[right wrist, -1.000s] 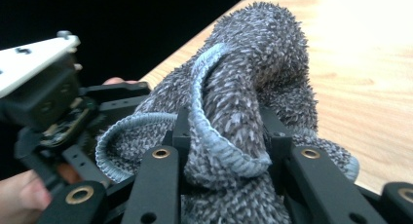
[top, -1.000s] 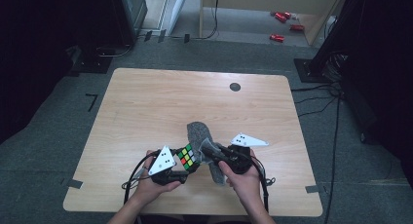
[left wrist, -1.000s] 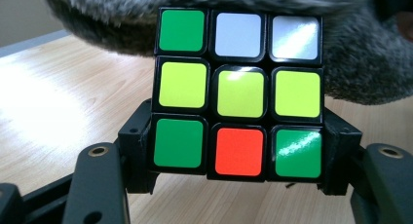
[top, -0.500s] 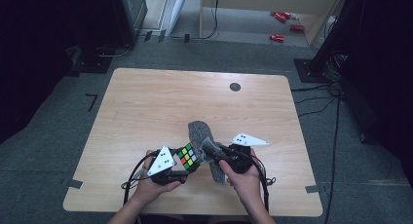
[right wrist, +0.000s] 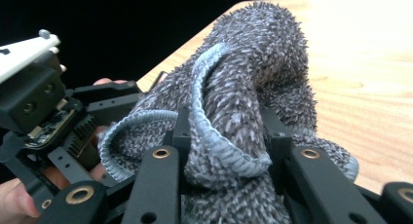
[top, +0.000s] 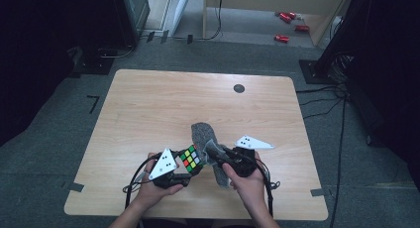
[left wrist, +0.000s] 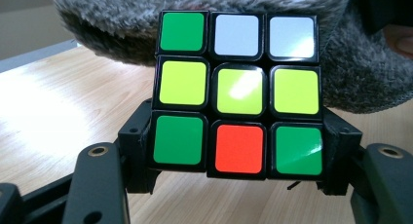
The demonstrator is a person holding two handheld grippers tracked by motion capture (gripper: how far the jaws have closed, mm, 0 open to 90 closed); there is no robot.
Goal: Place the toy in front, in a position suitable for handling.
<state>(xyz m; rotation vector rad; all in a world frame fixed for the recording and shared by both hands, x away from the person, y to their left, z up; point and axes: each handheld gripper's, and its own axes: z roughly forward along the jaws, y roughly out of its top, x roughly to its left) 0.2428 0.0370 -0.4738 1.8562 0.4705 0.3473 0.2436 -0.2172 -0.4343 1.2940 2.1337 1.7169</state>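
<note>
Left hand-held gripper (top: pixel 189 164) is clamping the cube (top: pixel 190 158); right hand-held gripper (top: pixel 214 153) is pinching the grey sock (top: pixel 202 134), probably touching the cube, over the desk (top: pixel 148 109).

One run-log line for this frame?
left hand-held gripper: shut on puzzle cube | right hand-held gripper: shut on grey cloth | cloth at cube

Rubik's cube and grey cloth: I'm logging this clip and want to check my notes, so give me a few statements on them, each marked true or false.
1. The left gripper clamps the Rubik's cube. True.
2. The cube face toward the left gripper's camera has a blue centre. False: its centre is yellow.
3. The right gripper is shut on the grey cloth. True.
4. The cloth lies flat at the table's far edge. False: it is bunched and held near the person's side, beside the cube.
5. That face's bottom middle sticker is red. True.
</note>
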